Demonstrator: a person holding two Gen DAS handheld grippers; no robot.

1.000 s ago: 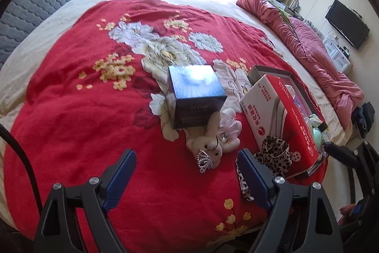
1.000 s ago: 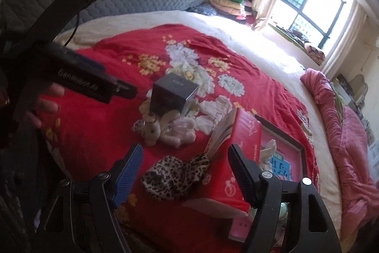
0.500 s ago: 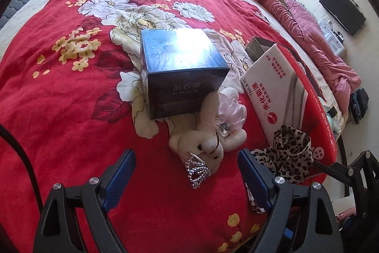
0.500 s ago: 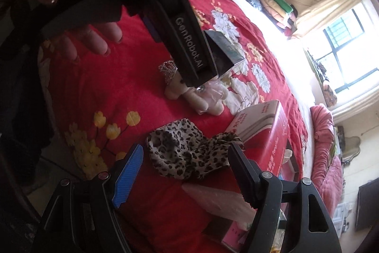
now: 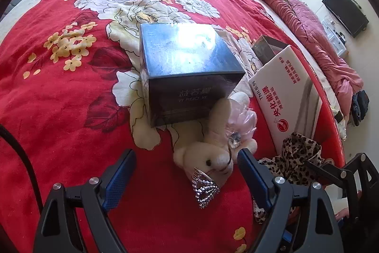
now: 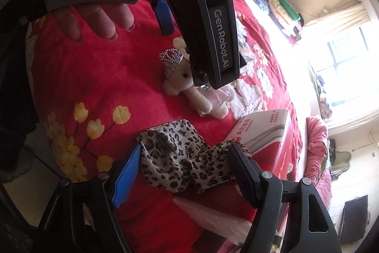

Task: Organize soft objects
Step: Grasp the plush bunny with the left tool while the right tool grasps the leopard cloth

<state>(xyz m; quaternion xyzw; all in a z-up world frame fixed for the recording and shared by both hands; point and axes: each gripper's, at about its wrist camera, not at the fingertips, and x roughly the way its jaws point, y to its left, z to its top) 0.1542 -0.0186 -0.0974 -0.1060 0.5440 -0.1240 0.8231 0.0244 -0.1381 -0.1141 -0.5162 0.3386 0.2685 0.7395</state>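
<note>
My left hand-held gripper (image 5: 187, 172), released, brackets the cream plush bear (image 5: 208, 148); body runs toward one o'clock. Right hand-held gripper (image 6: 184, 167), released, straddles the leopard-print cloth (image 6: 180, 158).

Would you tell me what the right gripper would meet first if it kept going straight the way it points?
Most likely the leopard cloth, which lies between its open jaws; depth is unclear.

sunlit window (image 6: 341, 77) beyond a red-quilted bed (image 5: 71, 110).
</note>
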